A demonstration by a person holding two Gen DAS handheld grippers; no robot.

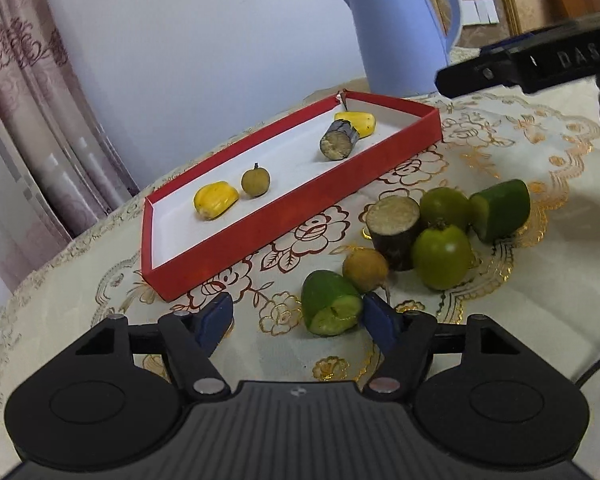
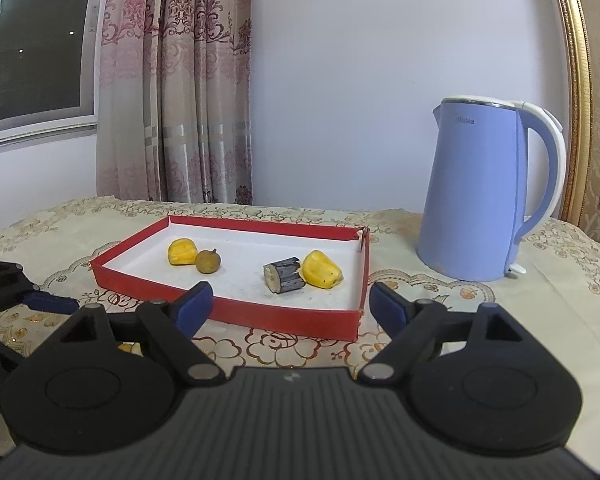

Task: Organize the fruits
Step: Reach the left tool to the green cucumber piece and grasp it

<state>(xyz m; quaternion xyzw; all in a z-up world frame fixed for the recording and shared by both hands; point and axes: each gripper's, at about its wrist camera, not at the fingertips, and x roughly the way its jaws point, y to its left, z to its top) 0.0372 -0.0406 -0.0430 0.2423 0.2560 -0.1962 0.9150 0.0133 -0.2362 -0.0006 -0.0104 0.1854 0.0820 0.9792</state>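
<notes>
A red tray point(image 1: 260, 236) with a white floor holds two yellow fruit pieces point(image 1: 215, 200) point(image 1: 360, 122), a small brown round fruit point(image 1: 255, 184) and a dark-skinned cane stub point(image 1: 338, 142). On the cloth in front of it lie a cut green cucumber piece point(image 1: 332, 308), another brown fruit point(image 1: 366, 264), a second cane stub point(image 1: 394, 236), two green round fruits point(image 1: 442, 256) point(image 1: 446, 208) and another cucumber piece point(image 1: 500, 210). My left gripper point(image 1: 298, 306) is open around the near cucumber piece, which lies close to the right finger point(image 1: 380, 318). My right gripper point(image 2: 290, 306) hovers open and empty before the tray point(image 2: 284, 316).
A light blue electric kettle point(image 2: 476, 200) stands at the back right of the table, beyond the tray. The table has a cream cloth with gold and red flowers point(image 1: 312, 236). A curtain point(image 2: 172, 80) hangs behind. The black side of the right-hand tool point(image 1: 540, 62) juts in above the loose fruit.
</notes>
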